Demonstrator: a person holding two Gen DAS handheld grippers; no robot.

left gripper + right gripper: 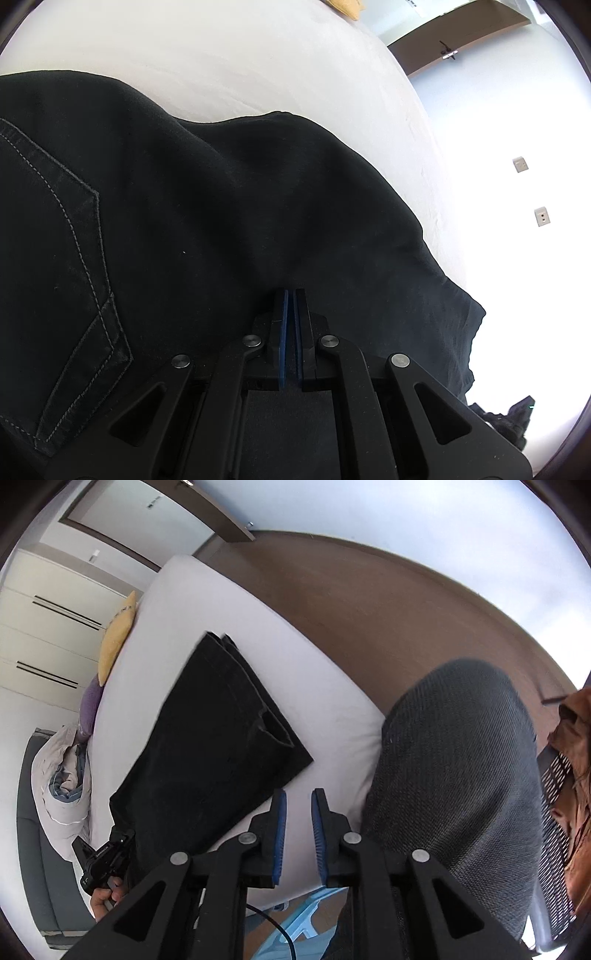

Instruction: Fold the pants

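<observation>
left gripper (290, 295) pinches the black pants (184, 221); only right view shows right gripper (297, 797) open, empty.

Both views are bent strongly by the fisheye lens and ringed by dark corners. Bright daylight is seen throughout; the wall (517, 229) in the left wrist view is blown out to white glare. Detail in the black pants (207, 221) is lost to underexposure. Slight blur is noted at the edges.
</observation>
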